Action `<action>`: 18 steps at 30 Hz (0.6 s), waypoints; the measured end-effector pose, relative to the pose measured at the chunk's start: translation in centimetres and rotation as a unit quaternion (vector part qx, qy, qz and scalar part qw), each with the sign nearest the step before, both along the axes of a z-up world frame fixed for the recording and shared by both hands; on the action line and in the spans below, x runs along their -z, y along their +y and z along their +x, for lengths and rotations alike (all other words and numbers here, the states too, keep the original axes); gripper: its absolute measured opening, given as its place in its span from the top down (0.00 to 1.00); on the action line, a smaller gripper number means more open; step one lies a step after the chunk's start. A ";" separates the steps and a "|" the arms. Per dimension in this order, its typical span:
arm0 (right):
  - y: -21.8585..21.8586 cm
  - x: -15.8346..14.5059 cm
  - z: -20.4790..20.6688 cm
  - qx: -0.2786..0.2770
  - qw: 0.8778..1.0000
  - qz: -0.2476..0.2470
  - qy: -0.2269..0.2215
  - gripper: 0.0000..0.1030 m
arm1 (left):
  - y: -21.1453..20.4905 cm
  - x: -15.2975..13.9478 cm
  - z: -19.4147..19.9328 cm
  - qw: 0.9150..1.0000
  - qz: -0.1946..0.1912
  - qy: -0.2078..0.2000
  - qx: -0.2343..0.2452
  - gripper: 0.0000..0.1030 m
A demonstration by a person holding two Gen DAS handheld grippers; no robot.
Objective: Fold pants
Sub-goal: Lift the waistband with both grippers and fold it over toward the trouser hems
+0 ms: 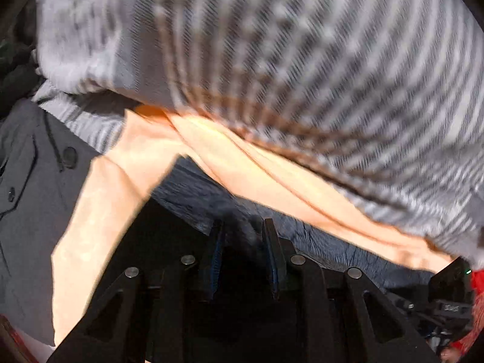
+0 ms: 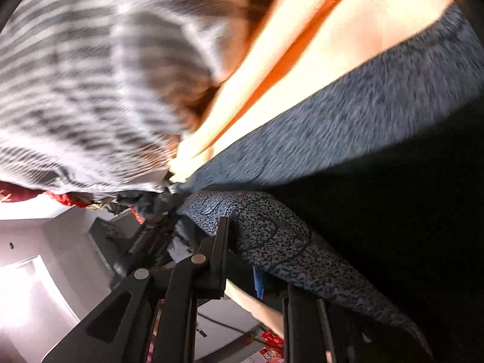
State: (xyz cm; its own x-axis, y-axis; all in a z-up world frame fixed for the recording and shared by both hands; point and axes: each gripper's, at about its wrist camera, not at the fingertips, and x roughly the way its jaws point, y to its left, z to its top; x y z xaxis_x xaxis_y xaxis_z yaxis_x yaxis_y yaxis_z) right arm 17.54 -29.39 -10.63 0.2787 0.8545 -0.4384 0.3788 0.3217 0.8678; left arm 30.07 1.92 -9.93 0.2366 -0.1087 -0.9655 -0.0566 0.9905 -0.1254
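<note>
Draping over right claw [image 2: 242, 242], blue-grey pants [image 2: 348, 127], striped bedding [image 1: 302, 60]

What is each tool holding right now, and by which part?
Both hold the dark heathered pants. The left tool pinches a fold near one edge; the right tool has bunched fabric between its jaws. Which part of the garment cannot be told.

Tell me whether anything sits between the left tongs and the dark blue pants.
Nothing visible does. The left tongs point straight at the dark blue pants, whose cloth reaches between the fingers. The peach cloth and striped cloth lie beyond the pants, not in front. Motion blur hides whether the fingers actually pinch.
</note>
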 end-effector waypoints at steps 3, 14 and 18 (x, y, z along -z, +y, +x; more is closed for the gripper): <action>-0.1 0.4 0.7 -0.002 1.000 0.006 0.007 0.72 | 1.1 -2.4 -0.5 0.998 0.050 -0.044 -0.007 0.23; 4.0 -10.7 -0.6 -0.091 0.986 -0.057 -0.131 0.23 | -5.9 0.9 -6.0 0.987 0.101 0.009 0.124 0.23; 5.9 -6.5 -2.1 -0.143 0.980 -0.124 -0.068 0.24 | -7.2 3.4 -6.3 0.982 0.143 0.010 0.120 0.18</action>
State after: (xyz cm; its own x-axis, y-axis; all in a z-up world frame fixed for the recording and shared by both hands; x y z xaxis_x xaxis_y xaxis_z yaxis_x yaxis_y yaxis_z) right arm 15.48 -23.44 -4.15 0.1135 0.7776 -0.6184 0.1296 0.6055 0.7852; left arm 23.79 -5.25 -13.38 0.2169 0.1167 -0.9692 0.1828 0.9704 0.1578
